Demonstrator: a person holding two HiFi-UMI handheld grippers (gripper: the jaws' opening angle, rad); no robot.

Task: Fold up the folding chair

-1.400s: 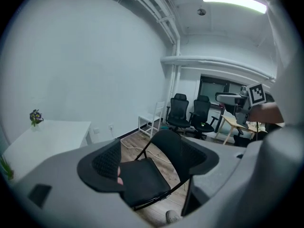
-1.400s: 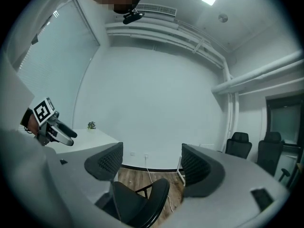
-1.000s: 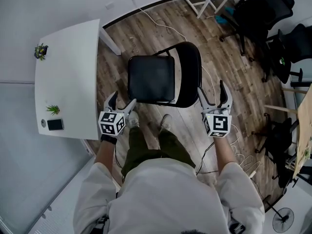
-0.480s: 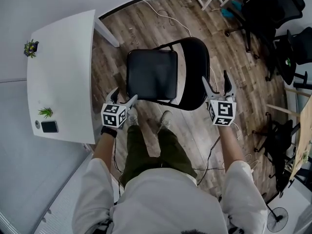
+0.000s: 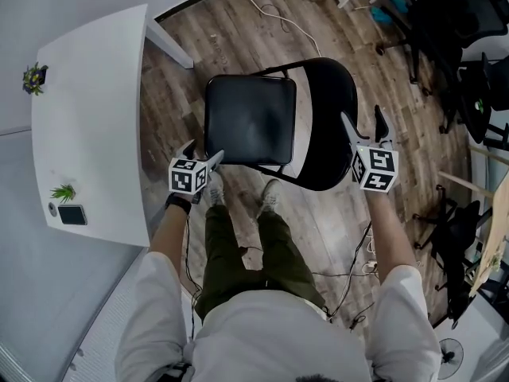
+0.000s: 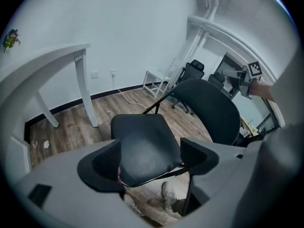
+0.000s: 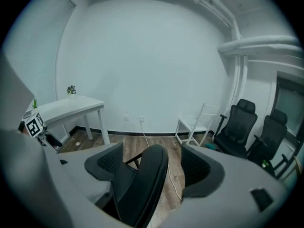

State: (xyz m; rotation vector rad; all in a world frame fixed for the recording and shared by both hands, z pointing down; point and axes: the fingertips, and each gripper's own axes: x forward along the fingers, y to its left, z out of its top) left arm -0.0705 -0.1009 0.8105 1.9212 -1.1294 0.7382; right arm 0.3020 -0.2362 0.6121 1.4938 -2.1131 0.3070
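The black folding chair stands unfolded on the wood floor, its seat flat and its curved backrest to the right. My left gripper is open at the seat's near left corner. In the left gripper view the seat's front edge lies between the spread jaws of that gripper. My right gripper is open beside the backrest's right edge. In the right gripper view the backrest stands edge-on between this gripper's jaws. I cannot tell if either gripper touches the chair.
A white table stands left of the chair, with a phone and two small plants on it. Black office chairs crowd the right side. A cable runs across the floor behind the chair. The person's shoes are just before the seat.
Both grippers have moved forward to the chair: the left has reached the seat's front corner, and the right has come up alongside the backrest. Both stay open.
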